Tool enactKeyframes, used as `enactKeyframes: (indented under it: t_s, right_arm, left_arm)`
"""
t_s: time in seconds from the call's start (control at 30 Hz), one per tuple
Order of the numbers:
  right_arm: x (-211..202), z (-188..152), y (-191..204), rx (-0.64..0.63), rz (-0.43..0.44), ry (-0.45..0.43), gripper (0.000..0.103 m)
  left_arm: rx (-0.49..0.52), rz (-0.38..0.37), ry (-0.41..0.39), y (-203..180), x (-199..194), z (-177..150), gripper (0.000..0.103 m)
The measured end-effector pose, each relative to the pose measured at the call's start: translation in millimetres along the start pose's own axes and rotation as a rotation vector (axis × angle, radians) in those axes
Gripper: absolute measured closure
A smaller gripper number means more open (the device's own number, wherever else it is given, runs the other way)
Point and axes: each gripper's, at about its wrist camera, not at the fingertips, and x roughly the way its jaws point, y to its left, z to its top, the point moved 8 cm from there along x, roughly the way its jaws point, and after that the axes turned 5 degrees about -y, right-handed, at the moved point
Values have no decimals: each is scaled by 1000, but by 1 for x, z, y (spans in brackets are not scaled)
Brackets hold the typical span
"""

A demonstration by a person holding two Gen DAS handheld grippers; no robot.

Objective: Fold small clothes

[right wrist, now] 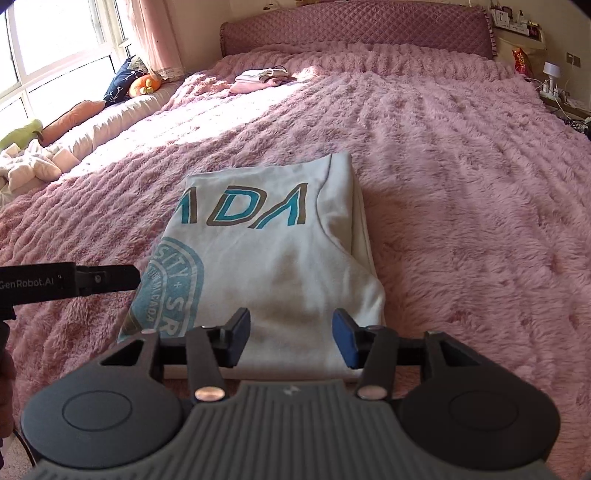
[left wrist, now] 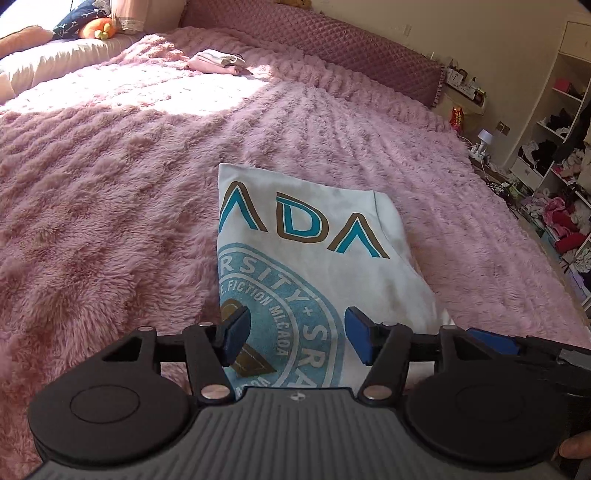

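Note:
A white T-shirt (left wrist: pixel 317 254) with teal and brown "ADA" letters and a round teal seal lies folded into a narrow rectangle on the pink fluffy bedspread (left wrist: pixel 110 184). My left gripper (left wrist: pixel 297 338) is open and empty, hovering over the shirt's near end above the seal. My right gripper (right wrist: pixel 291 338) is open and empty over the shirt's (right wrist: pixel 273 236) near right part. The left gripper's finger (right wrist: pixel 107 280) shows at the left of the right wrist view; the right gripper's blue finger (left wrist: pixel 491 341) shows at the right of the left wrist view.
A small pile of folded pink and white clothes (right wrist: pixel 262 79) lies far up the bed near the quilted headboard (right wrist: pixel 354 35). Pillows and soft toys (right wrist: pixel 144 85) line the window side. Shelves with clothes (left wrist: pixel 561 177) and a cluttered bedside (left wrist: pixel 480 144) stand to the right.

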Motion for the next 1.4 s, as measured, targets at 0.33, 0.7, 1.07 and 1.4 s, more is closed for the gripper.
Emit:
enactKeyframes:
  t_s: [0.33,0.7,1.07,1.4]
  right_arm:
    - [-78,5,15,-62,-161,-52,21]
    - [-97,-17,19,-62,-192,-7,21]
    - [-96,-16,22,-53,-193,-1,21]
    - [-90,-14,28,-73,-194,3,21]
  left_arm:
    - [-23,162,44,-27,-64,-33,15]
    - [37,253,62,-39,-75,-40,15]
    - [30,270,79,-37,-76,-40,15]
    - [26,283,84,-32,-77,-38,15]
